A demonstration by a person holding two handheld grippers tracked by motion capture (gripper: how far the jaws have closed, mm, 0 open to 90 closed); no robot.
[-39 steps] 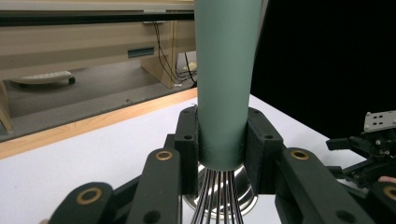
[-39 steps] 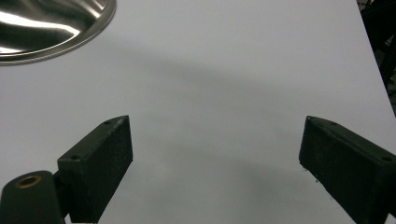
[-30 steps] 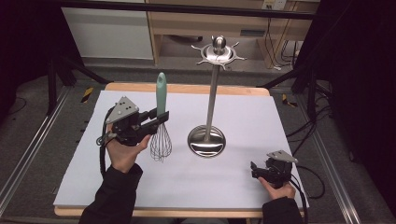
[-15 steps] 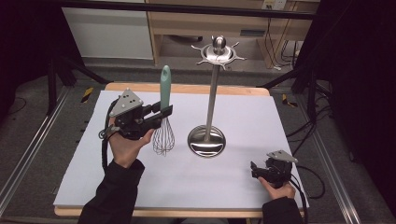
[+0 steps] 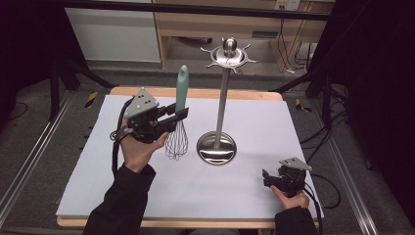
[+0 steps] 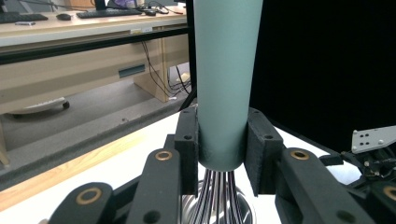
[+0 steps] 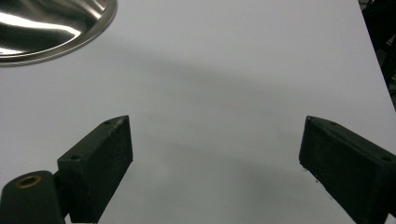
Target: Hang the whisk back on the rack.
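— Left hand-held gripper, what's it doing?
— Clamped on the base of the mint-green handle of the wire balloon whisk, left of centre above the white desk; long axis upright, handle up, wires down.

— Step?
— Carrying it, I'd judge, toward the tall steel utensil stand; next, lift its tip to a hook.

— Right hand-held gripper?
— Jaws apart, lower right

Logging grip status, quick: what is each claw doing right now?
Left claw: closed on the whisk, at the base of its green handle.
Right claw: open, holding nothing, above the white table.
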